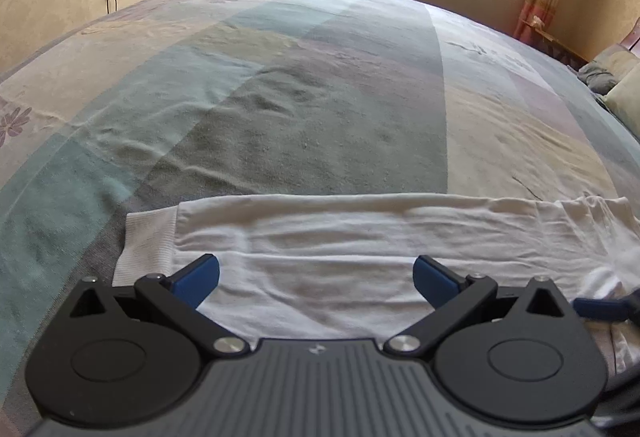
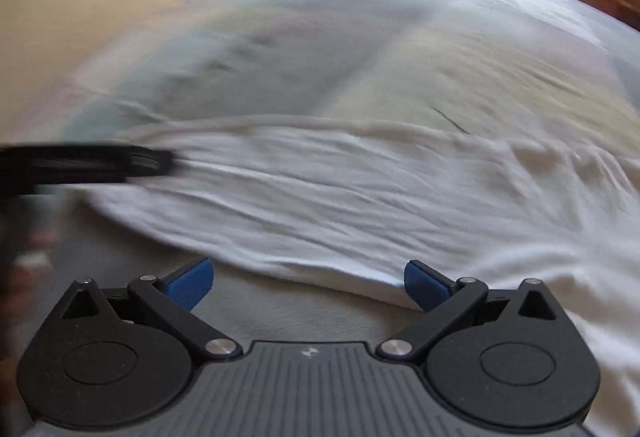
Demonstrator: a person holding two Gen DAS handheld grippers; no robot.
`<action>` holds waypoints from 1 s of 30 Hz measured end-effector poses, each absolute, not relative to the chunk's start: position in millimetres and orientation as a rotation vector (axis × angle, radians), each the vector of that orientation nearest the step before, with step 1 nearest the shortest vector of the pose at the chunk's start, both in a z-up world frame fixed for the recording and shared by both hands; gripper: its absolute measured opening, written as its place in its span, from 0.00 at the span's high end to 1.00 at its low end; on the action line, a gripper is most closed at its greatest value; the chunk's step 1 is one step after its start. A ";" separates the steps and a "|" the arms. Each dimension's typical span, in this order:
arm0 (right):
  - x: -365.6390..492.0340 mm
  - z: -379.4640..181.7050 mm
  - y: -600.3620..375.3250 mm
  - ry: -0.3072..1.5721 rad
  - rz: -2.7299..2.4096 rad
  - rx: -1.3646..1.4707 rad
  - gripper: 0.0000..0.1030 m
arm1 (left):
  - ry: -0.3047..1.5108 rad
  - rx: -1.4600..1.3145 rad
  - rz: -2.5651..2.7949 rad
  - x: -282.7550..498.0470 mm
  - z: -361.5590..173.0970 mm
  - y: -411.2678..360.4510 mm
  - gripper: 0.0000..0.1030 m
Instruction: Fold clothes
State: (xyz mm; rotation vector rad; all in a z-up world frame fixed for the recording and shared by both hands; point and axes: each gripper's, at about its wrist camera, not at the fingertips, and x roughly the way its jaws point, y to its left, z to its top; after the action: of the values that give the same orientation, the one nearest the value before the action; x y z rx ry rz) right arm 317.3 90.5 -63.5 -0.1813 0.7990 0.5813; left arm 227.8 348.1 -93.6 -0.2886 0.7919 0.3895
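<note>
With both my left gripper (image 1: 316, 277) and right gripper (image 2: 306, 283) spread wide and gripping nothing over the white garment (image 1: 340, 237) lying flat on the bed (image 1: 320, 97), I'd pinch only an edge's top layers, both sides level

My left gripper (image 1: 316, 279) hangs with its jaws spread wide over a white garment (image 1: 360, 237) lying flat on the patchwork bedspread (image 1: 320, 97), ribbed cuff (image 1: 148, 245) at the garment's left end.
</note>
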 end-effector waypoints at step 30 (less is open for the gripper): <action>360.5 -64.4 14.8 0.890 0.655 -0.113 0.00 | 0.737 -0.188 0.324 257.7 -97.2 313.6 0.01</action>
State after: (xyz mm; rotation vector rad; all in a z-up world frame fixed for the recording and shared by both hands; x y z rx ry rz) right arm 360.5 14.8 -64.4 -0.1128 0.8900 0.6548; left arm 257.7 313.6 -97.2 -0.1881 0.7374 0.3235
